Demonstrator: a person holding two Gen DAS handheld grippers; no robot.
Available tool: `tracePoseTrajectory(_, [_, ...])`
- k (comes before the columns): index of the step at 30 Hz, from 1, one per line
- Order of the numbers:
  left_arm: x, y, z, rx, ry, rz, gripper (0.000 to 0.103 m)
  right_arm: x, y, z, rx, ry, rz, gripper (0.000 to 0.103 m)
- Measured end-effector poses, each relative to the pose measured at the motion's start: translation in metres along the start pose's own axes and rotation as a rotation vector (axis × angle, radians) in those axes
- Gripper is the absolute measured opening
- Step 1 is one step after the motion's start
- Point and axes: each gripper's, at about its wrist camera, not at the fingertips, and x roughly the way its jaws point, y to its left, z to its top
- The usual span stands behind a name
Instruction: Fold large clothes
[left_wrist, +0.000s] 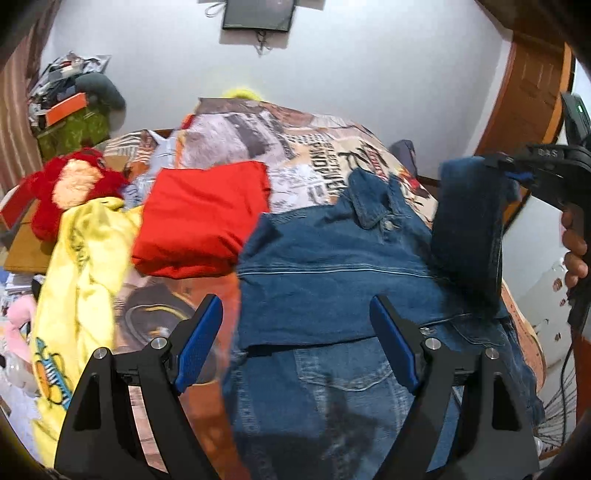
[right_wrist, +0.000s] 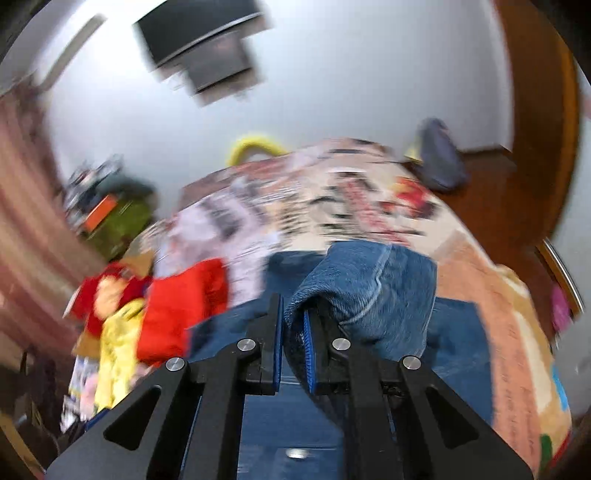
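Item: you are folding a denim jacket (left_wrist: 332, 266) lying spread on the bed (left_wrist: 295, 147) | Right gripper (right_wrist: 293, 343): jaws are pinching a lifted sleeve | Left gripper (left_wrist: 295, 339): jaws are hovering wide, empty | Handling: denim is likely heavy, limp, thick at seams; you are best gripping hems or cuffs.

Showing blue denim on the jacket (left_wrist: 332, 258), plain red on the folded garment (left_wrist: 199, 221), yellow on the printed shirt (left_wrist: 81, 266), newsprint-style graphics across the bedspread (left_wrist: 295, 147).
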Motion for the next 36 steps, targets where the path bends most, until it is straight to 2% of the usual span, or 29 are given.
tracePoseTrajectory(3, [-0.005,0.014,-0.004,-0.013,0.005,0.027,0.081,0.033,0.05,-0.018,-0.107,0.068,0.032,0.009])
tracePoseTrajectory(8, [-0.007,0.035,-0.019,-0.037,0.04,0.066,0.081,0.107,0.095,-0.082,-0.217,0.308,0.093,0.009])
tracePoseTrajectory(11, [-0.004,0.044,-0.027,-0.042,0.064,0.085,0.081,0.13,0.102,-0.112,-0.273,0.417,0.092,0.009])
tracePoseTrajectory(14, [0.001,0.047,-0.029,-0.049,0.082,0.095,0.081,0.135,0.091,-0.129,-0.274,0.537,0.125,0.009])
tracePoseTrajectory(16, [0.008,0.045,-0.028,-0.054,0.093,0.094,0.081,0.128,0.08,-0.13,-0.265,0.56,0.139,0.011])
tracePoseTrajectory(18, [0.016,0.041,-0.026,-0.059,0.102,0.081,0.081,0.114,0.068,-0.126,-0.264,0.544,0.138,0.017])
tracePoseTrajectory(21, [0.036,0.033,-0.023,-0.079,0.142,0.027,0.081,0.085,0.04,-0.11,-0.266,0.469,0.098,0.039])
tracePoseTrajectory(22, [0.041,0.032,-0.022,-0.088,0.154,0.011,0.081,0.072,0.025,-0.103,-0.265,0.422,0.072,0.045])
tracePoseTrajectory(25, [0.064,0.025,-0.019,-0.133,0.208,-0.064,0.081,0.042,-0.015,-0.09,-0.268,0.319,-0.033,0.056])
tracePoseTrajectory(29, [0.092,0.017,-0.015,-0.209,0.269,-0.173,0.081,0.011,-0.077,-0.082,-0.212,0.252,-0.16,0.06])
tracePoseTrajectory(32, [0.116,0.019,-0.016,-0.32,0.32,-0.252,0.081,-0.001,-0.108,-0.085,-0.176,0.238,-0.245,0.061])
tracePoseTrajectory(35, [0.132,0.022,-0.019,-0.403,0.344,-0.293,0.08,-0.003,-0.135,-0.094,-0.124,0.246,-0.287,0.062])
tracePoseTrajectory(36, [0.137,0.023,-0.019,-0.425,0.345,-0.301,0.075,-0.003,-0.142,-0.094,-0.107,0.252,-0.288,0.062])
